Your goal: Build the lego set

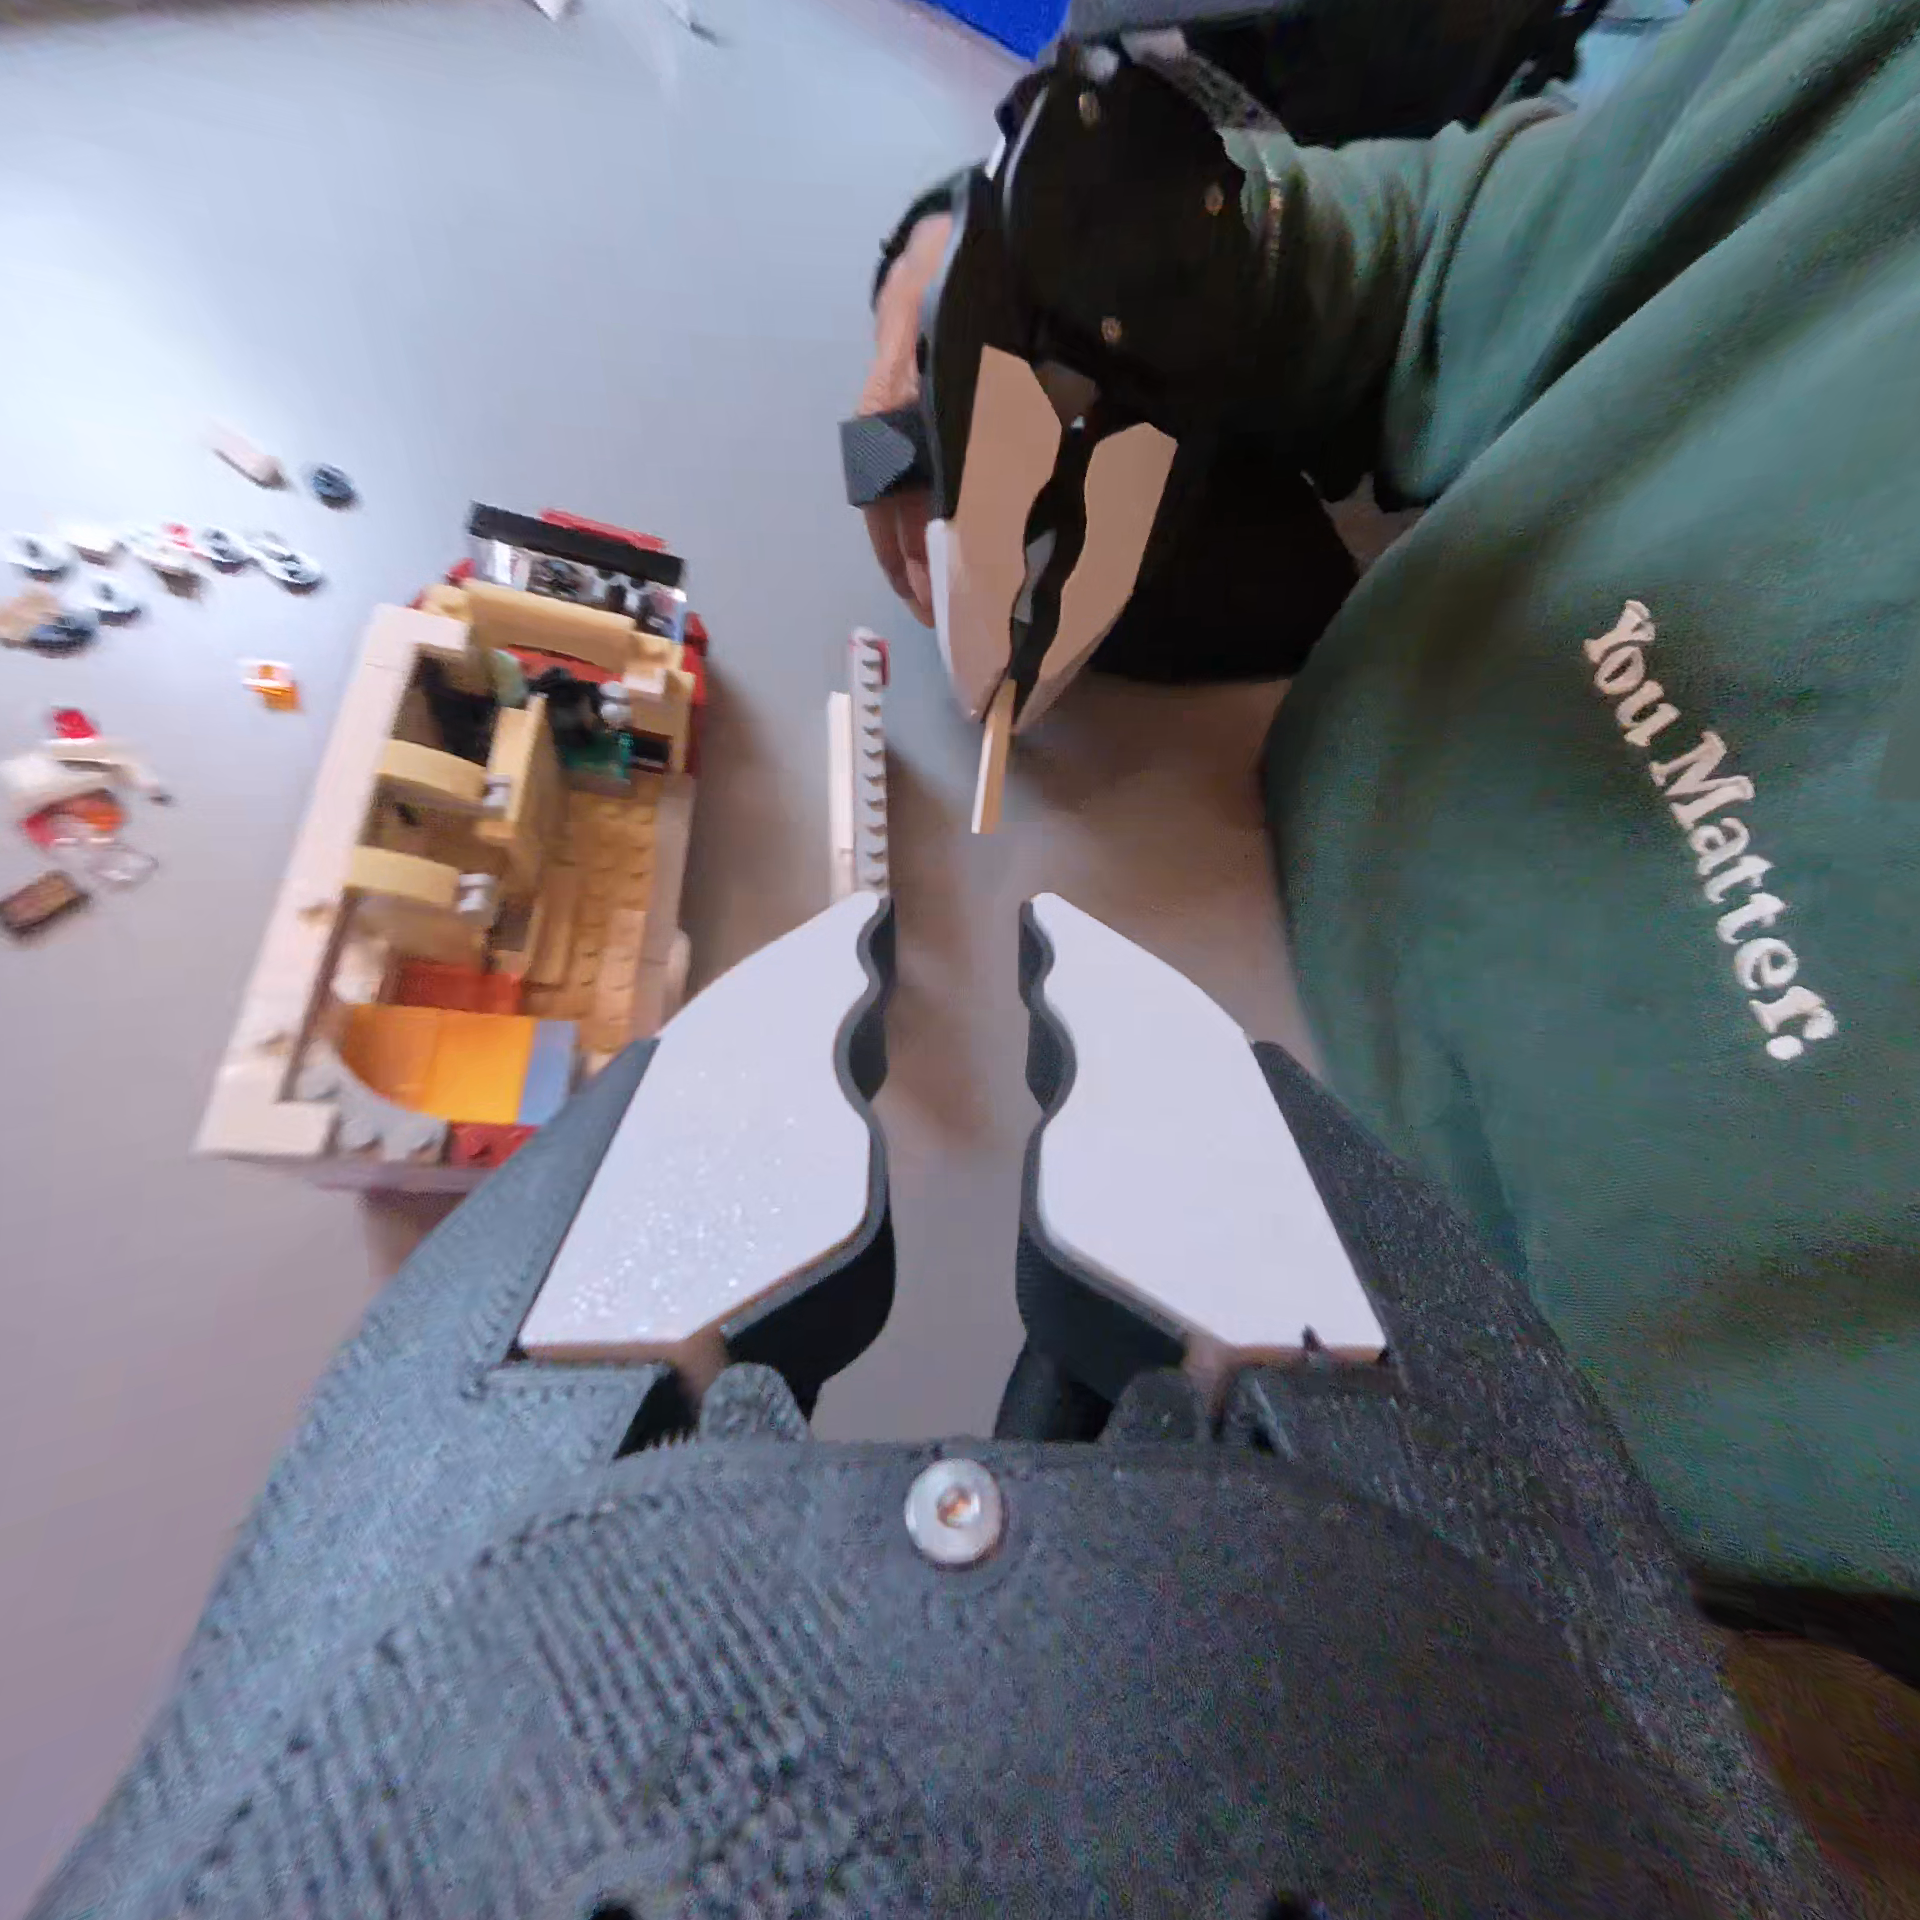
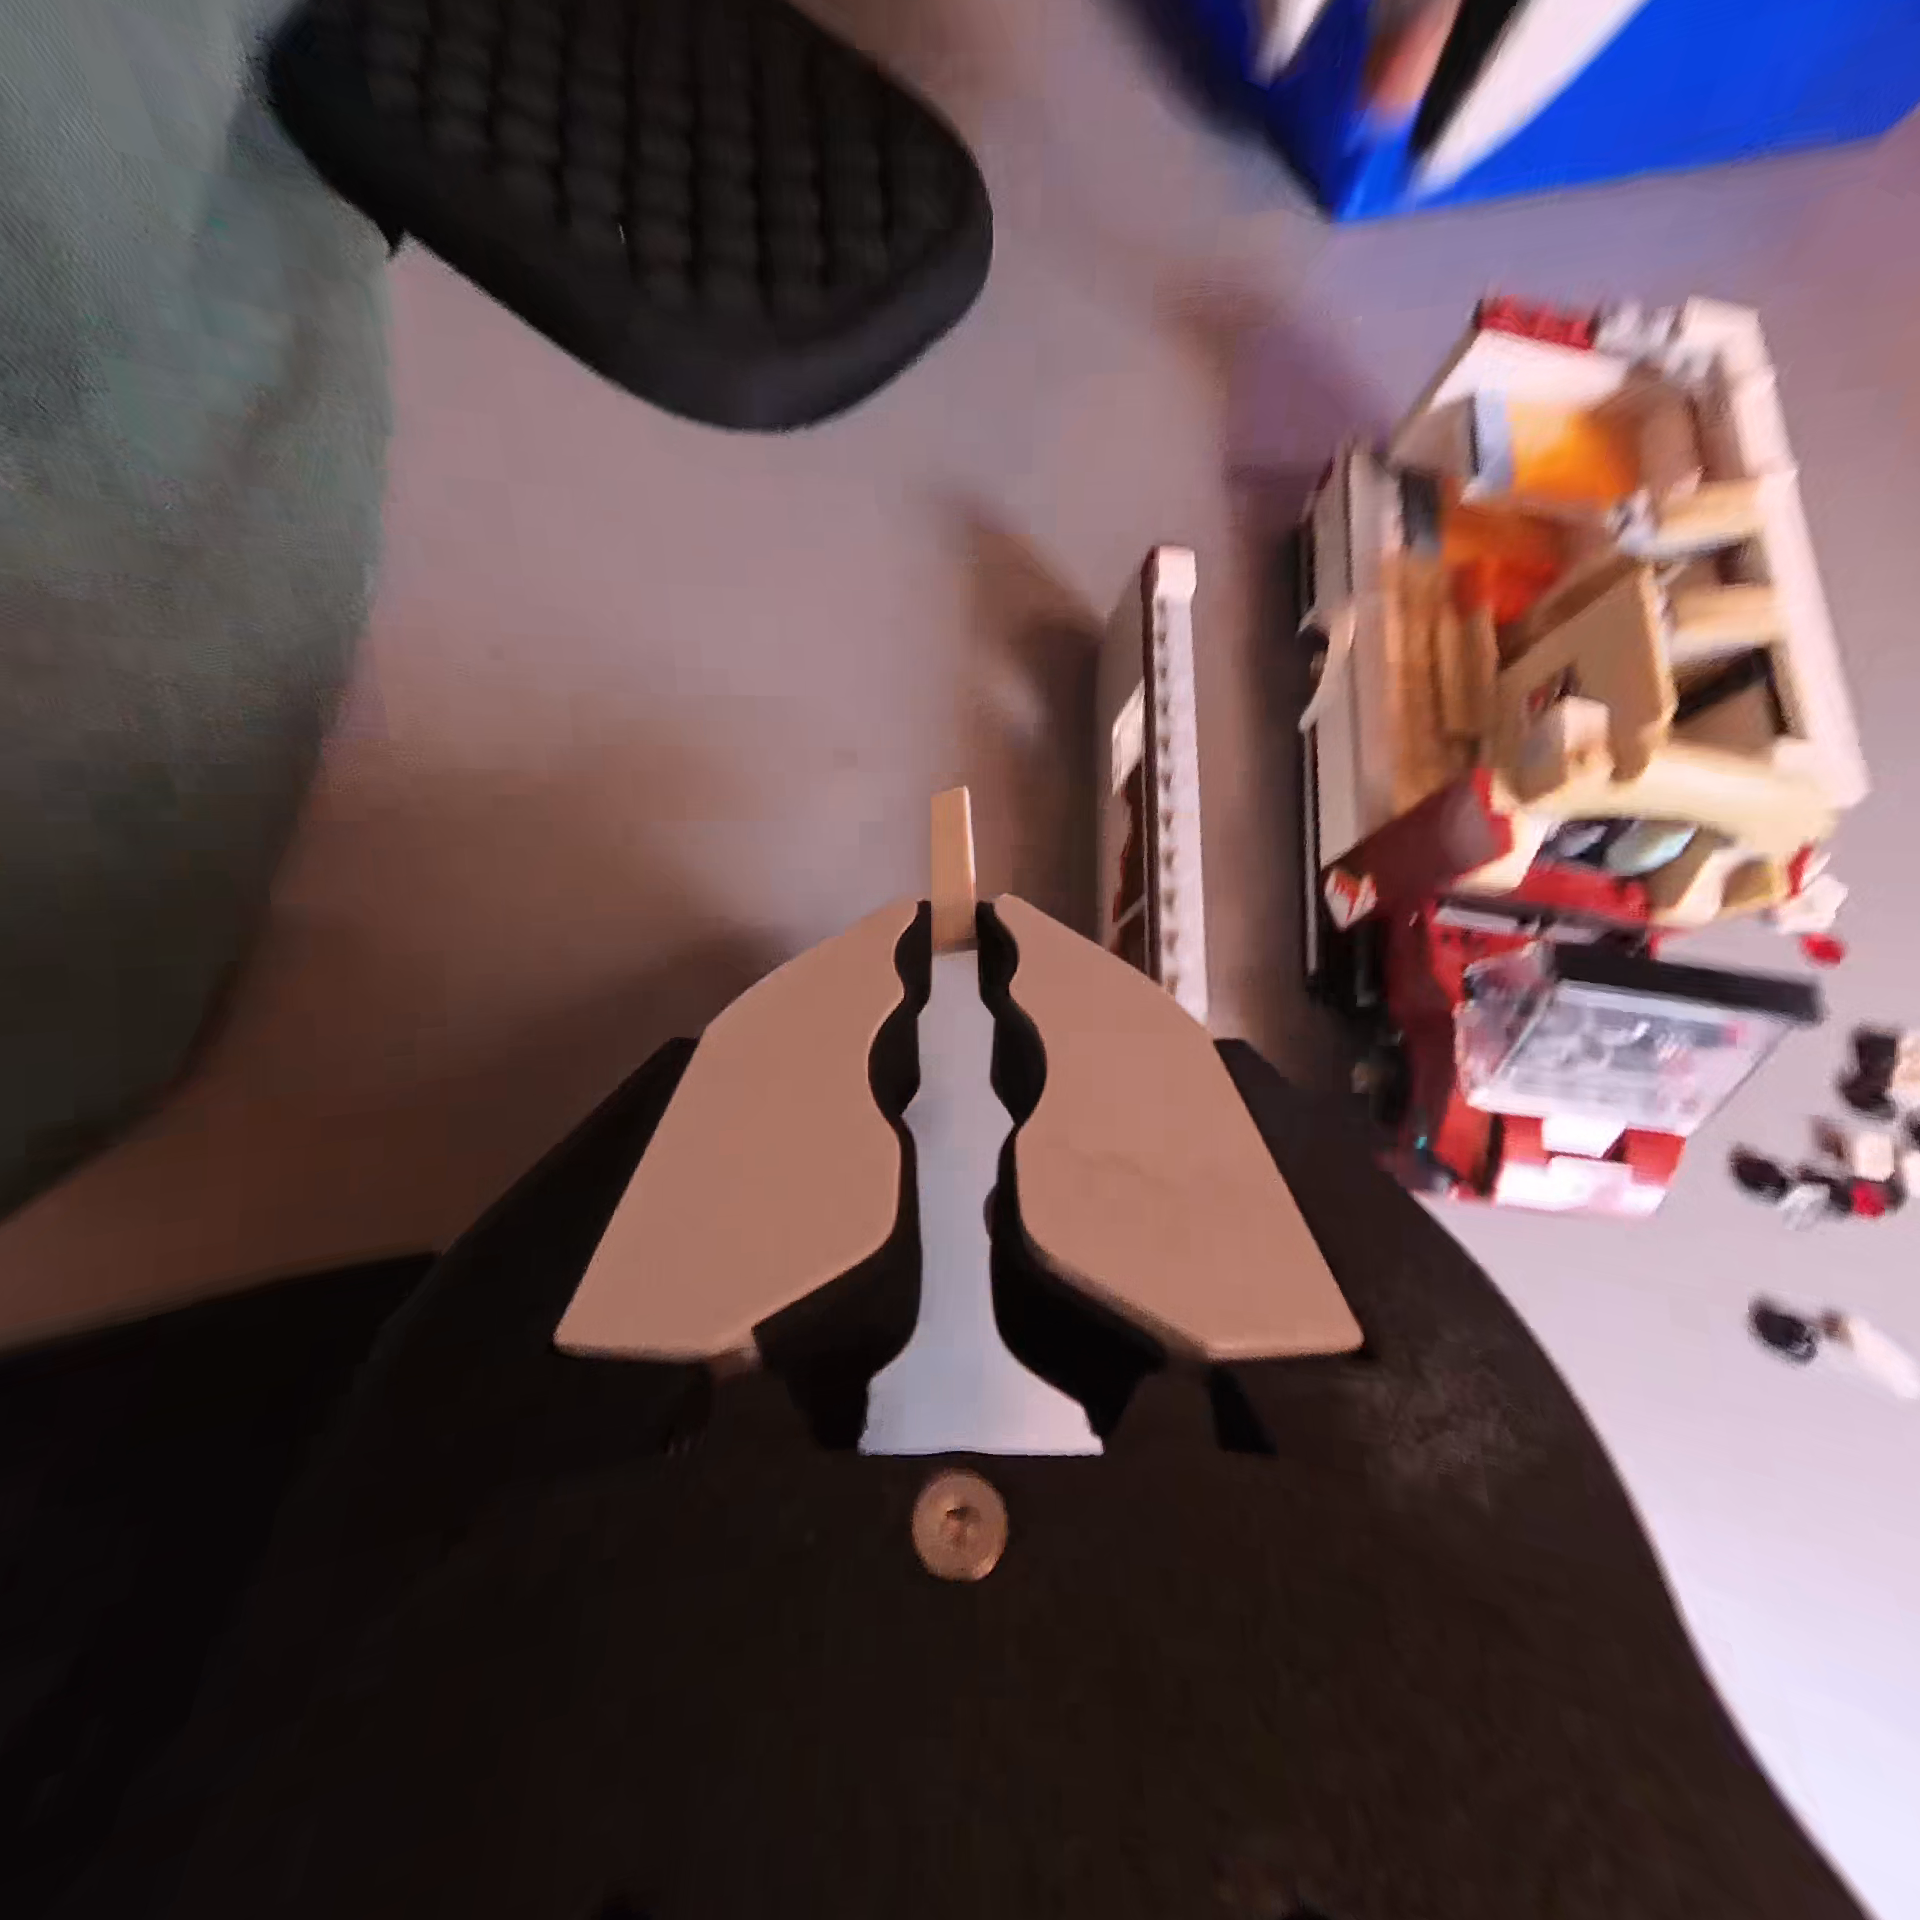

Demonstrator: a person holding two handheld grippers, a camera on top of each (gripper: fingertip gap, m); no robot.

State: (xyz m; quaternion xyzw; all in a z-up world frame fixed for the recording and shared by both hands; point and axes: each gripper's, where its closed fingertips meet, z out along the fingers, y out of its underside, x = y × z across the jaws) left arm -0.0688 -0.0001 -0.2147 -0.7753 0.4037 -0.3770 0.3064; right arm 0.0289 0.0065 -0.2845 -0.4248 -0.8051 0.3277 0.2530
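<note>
My right gripper (image 2: 954, 914) is shut on a thin tan flat piece (image 2: 952, 862) that sticks out past its fingertips; the left wrist view shows the same gripper (image 1: 1003, 691) holding the tan piece (image 1: 992, 764) above the grey table. My left gripper (image 1: 956, 914) is open and empty, with bare table between its fingers. A long white studded strip (image 1: 868, 769) lies on edge just beyond its left fingertip, and also shows in the right wrist view (image 2: 1174, 769). A brick-built model in tan, white, red and orange (image 1: 488, 862) stands left of the strip.
Several small loose pieces (image 1: 156, 582) lie scattered at the far left. A person's green sleeve (image 1: 1610, 727) fills the right side. A black textured pad (image 2: 634, 197) and a blue box (image 2: 1558, 94) are at the top of the right wrist view.
</note>
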